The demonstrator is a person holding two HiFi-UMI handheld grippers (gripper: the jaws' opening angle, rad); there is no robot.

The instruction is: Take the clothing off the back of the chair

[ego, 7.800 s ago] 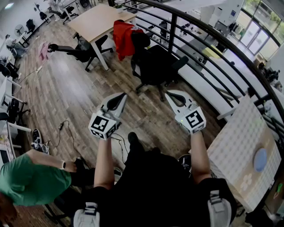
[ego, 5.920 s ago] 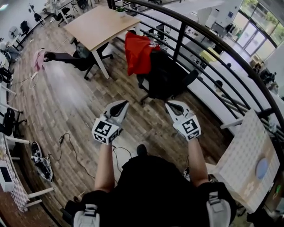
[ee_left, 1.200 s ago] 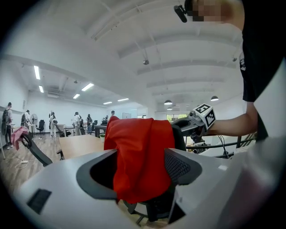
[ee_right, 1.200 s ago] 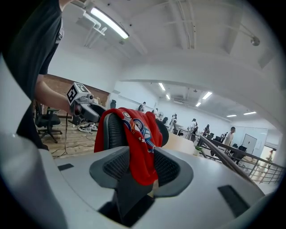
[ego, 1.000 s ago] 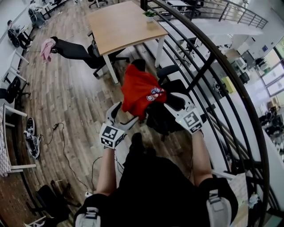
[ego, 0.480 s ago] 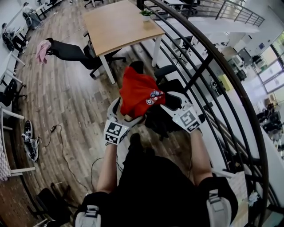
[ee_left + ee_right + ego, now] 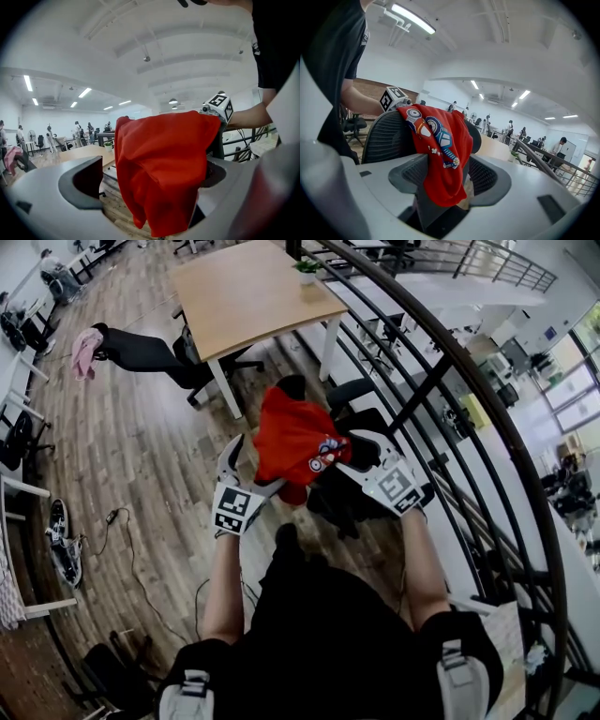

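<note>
A red garment [image 7: 295,442] with a cartoon print is draped over the back of a black office chair [image 7: 345,498]. My left gripper [image 7: 249,467] is at the garment's left edge. In the left gripper view the red cloth [image 7: 164,168] hangs between the wide jaws of the left gripper [image 7: 152,180]; it lies against the right jaw and stands clear of the left one. My right gripper [image 7: 351,457] is at the garment's right edge. Its jaws are opening, and between the jaws of the right gripper [image 7: 451,183] hang the cloth [image 7: 438,140] and the mesh chair back [image 7: 386,136].
A wooden table [image 7: 253,296] stands just beyond the chair. A dark metal railing [image 7: 450,367] curves along the right. Another black chair [image 7: 150,348] with a pink cloth [image 7: 84,348] stands at the far left. Cables [image 7: 122,521] trail on the wood floor.
The person walked up to the chair. Over the last second both grippers moved in to the red garment and now flank it, and the left jaws spread wider.
</note>
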